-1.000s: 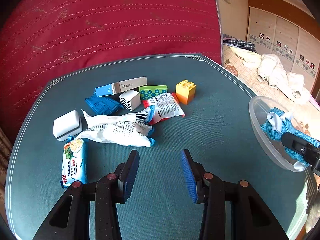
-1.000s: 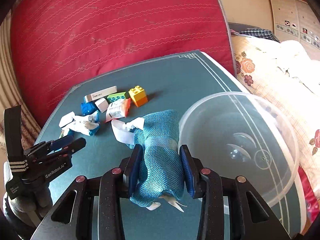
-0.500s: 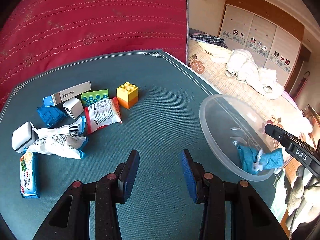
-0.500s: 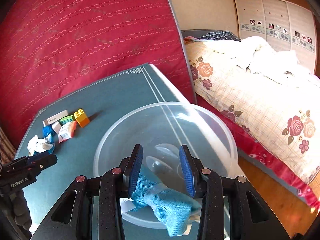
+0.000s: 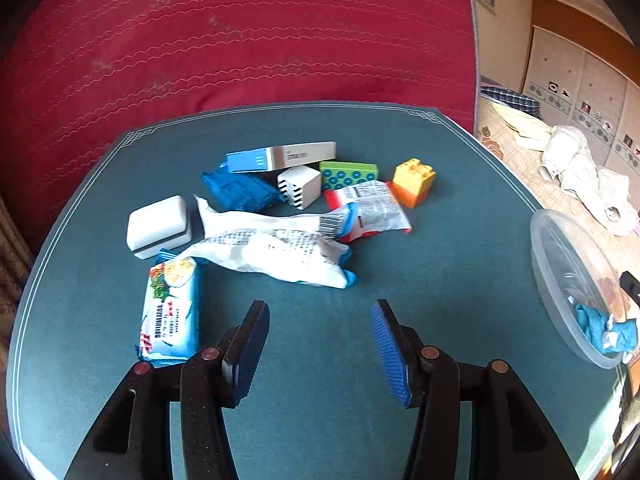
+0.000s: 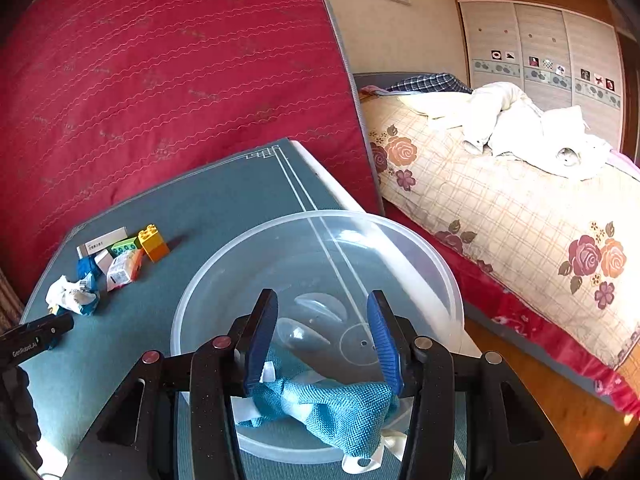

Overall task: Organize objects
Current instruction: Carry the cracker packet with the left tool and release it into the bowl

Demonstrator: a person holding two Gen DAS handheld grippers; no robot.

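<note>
Cloth (image 6: 340, 408), a teal woven piece with white ribbon ties, lies in the clear plastic bowl (image 6: 424, 248), draped over its near rim directly below the right hand-held gripper (image 6: 322, 340). That gripper's jaws are opening; the cloth sits beneath and between the blue pads (image 6: 382, 336), and whether they touch it at the very bottom cannot be told, though the fabric looks slack and resting on the bowl. The bowl stands on the teal counter (image 6: 208, 208) near its right edge, just ahead of this gripper.

The left hand-held gripper (image 5: 320, 344) hangs above bare counter (image 5: 460, 240) with its jaws opening and nothing between them. Ahead of it lies a cluster of loose things: a crumpled white wrapper (image 5: 276, 248) closest, a blue-and-white snack packet (image 5: 172, 312) to its left beside the left finger, a white case (image 5: 158, 226) beyond that, then a blue packet (image 5: 236, 190), a striped white block (image 5: 300, 186), a blue-and-silver box (image 5: 280, 156), a green dotted brick (image 5: 348, 174), a red-edged sachet (image 5: 372, 208) and a yellow-and-orange brick (image 5: 414, 182). Far to its right the bowl (image 5: 560, 280) shows at the counter's edge with the cloth (image 5: 604, 328) inside.
</note>
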